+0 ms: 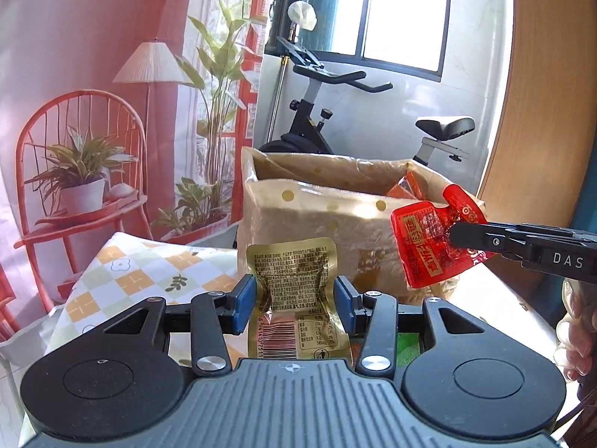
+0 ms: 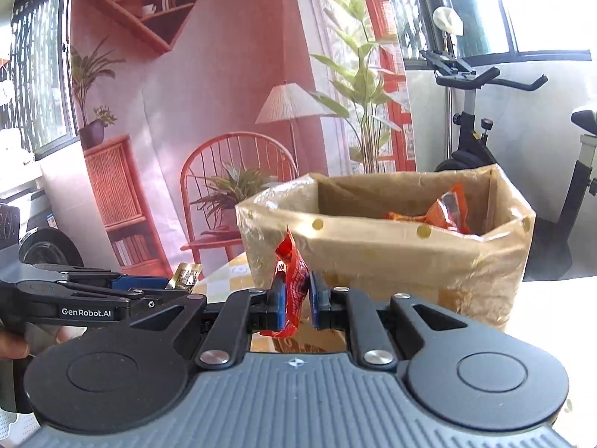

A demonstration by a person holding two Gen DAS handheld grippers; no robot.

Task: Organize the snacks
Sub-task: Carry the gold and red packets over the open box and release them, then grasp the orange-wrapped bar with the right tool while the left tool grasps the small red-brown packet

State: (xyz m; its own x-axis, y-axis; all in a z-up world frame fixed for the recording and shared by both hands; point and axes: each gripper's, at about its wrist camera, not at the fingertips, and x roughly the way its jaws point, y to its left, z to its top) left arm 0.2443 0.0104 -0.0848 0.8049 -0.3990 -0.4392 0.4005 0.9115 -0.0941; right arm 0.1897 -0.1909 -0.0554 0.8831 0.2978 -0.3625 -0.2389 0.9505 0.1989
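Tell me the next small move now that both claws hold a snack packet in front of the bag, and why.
Probably carry the right claw forward over the paper bag rim, then release: its red packet sits just short of the opening, where orange packets already lie.

Left wrist view: the open-topped bag (image 1: 317,220) stands mid-frame on the table (image 1: 515,298), snack packets (image 1: 406,186) inside; the exercise bike (image 1: 317,119) behind it; patterned cloth (image 1: 149,268) lower left.
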